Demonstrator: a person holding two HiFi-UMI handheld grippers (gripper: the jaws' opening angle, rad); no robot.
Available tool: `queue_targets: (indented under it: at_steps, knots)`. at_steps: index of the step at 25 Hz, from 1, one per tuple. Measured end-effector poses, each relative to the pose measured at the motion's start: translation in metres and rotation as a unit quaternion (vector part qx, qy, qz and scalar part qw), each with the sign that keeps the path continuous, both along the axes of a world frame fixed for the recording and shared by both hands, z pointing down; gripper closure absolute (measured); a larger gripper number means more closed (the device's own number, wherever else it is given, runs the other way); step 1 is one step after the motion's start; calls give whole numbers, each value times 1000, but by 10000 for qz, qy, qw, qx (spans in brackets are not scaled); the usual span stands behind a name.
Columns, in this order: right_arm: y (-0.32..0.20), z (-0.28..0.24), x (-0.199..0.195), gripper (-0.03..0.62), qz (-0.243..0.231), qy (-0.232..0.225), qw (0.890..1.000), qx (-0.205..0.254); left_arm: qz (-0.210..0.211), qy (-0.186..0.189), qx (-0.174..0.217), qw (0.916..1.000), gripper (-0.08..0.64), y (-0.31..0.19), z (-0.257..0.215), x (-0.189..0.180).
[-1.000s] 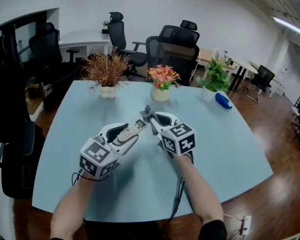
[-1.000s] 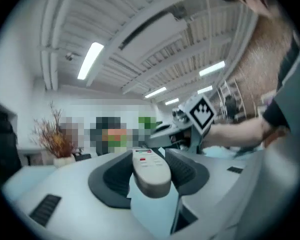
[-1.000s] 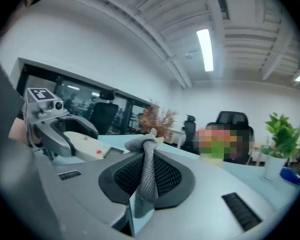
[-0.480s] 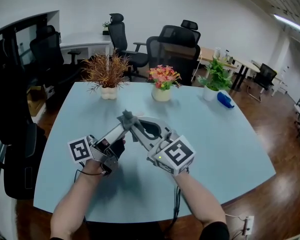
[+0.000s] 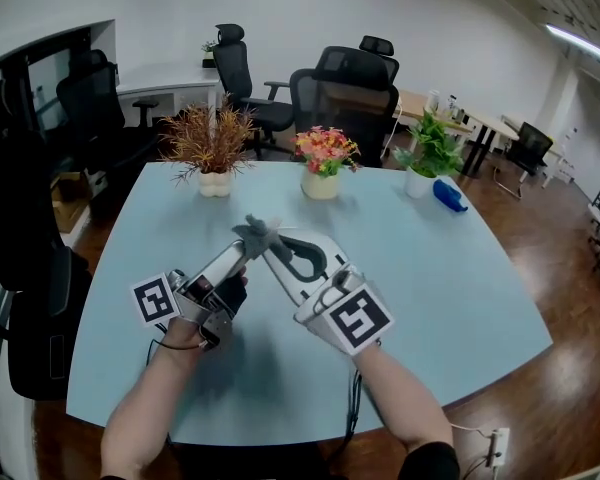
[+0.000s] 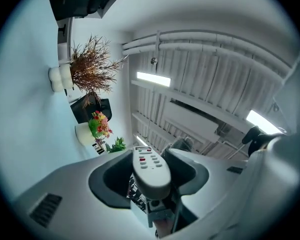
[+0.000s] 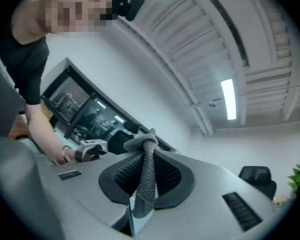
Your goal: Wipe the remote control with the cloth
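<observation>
I have both things in hand and both are off the surface [image 5: 440, 278], so picking up is done and I judge the wiping to be under way.

My left gripper [image 5: 236, 258] is clamped at a middling width on the remote control [image 5: 218, 270]. In the left gripper view the remote control [image 6: 150, 168] sits lengthwise between the jaws with its button face toward the camera and its far end sticking out past the tips, angled upward.

My right gripper [image 5: 273, 248] is pinched tight on the grey cloth [image 5: 256, 232]. In the right gripper view the cloth [image 7: 146, 176] runs as a narrow strip up between the jaws and ends in a bunched knot just beyond them.

From the head view the two grippers meet tip to tip in a peak above the middle of the surface, with the bunched cloth right at the remote's far end. I think the cloth is touching that end, but the contact spot is too small for me to be sure.

I cannot tell how much of the remote has been cleaned, as no dirt or streaks show on it. By my reckoning the cloth needs passes along the button face, the sides and the back. After that both things can go down on the surface, near the potted plants [image 5: 212, 143] at its far edge or closer to me.
</observation>
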State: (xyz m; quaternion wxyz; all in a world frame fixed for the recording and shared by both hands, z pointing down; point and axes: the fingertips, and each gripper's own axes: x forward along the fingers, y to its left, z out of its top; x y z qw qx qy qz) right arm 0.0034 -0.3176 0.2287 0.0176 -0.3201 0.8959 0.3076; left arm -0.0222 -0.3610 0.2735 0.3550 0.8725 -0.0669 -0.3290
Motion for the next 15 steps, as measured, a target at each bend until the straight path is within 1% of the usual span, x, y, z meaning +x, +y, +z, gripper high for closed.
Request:
queue_targets:
  at_steps: [1, 2, 3, 4, 6, 7, 8, 9, 10, 11, 12, 13, 14, 15]
  knots:
    - [2, 9, -10, 565, -40, 188, 9998, -107, 67, 33, 27, 10000, 370, 2, -1, 2]
    - [-1, 14, -12, 565, -22, 188, 9996, -205, 146, 71, 65, 9998, 371, 4, -2, 4]
    - [-6, 14, -7, 565, 41, 22, 9996, -275, 208, 94, 100, 9997, 371, 6, -2, 6]
    - [-15, 10, 6, 565, 201, -223, 9990, -341, 242, 105, 115, 9996, 370, 7, -2, 6]
    - [-40, 0, 45, 565, 827, -727, 9924, -541, 227, 222, 97, 9994, 370, 5, -4, 3]
    - [-53, 0, 64, 565, 1142, -907, 9867, -715, 181, 366, 108, 9991, 371, 4, -7, -2]
    - [-63, 5, 74, 565, 1306, -967, 9821, -950, 98, 523, 160, 9985, 370, 5, -12, -8]
    - [-67, 15, 72, 565, 1244, -854, 9812, -1205, -16, 642, 256, 9976, 370, 6, -18, -13]
    - [-64, 27, 57, 565, 981, -534, 9838, -1404, -142, 697, 378, 9968, 371, 8, -23, -18]
    - [-53, 40, 33, 565, 628, -40, 9870, -1481, -256, 678, 506, 9961, 371, 10, -26, -21]
    - [-40, 52, 6, 565, 320, 508, 9878, -1440, -343, 576, 631, 9958, 370, 11, -27, -20]
    - [-28, 62, -14, 565, 143, 958, 9863, -1338, -396, 395, 752, 9956, 370, 11, -26, -17]
    - [-21, 68, -26, 565, 104, 1230, 9846, -1234, -417, 174, 862, 9953, 371, 12, -24, -13]
    - [-19, 69, -30, 565, 162, 1331, 9842, -1156, -410, -25, 952, 9946, 370, 12, -21, -8]
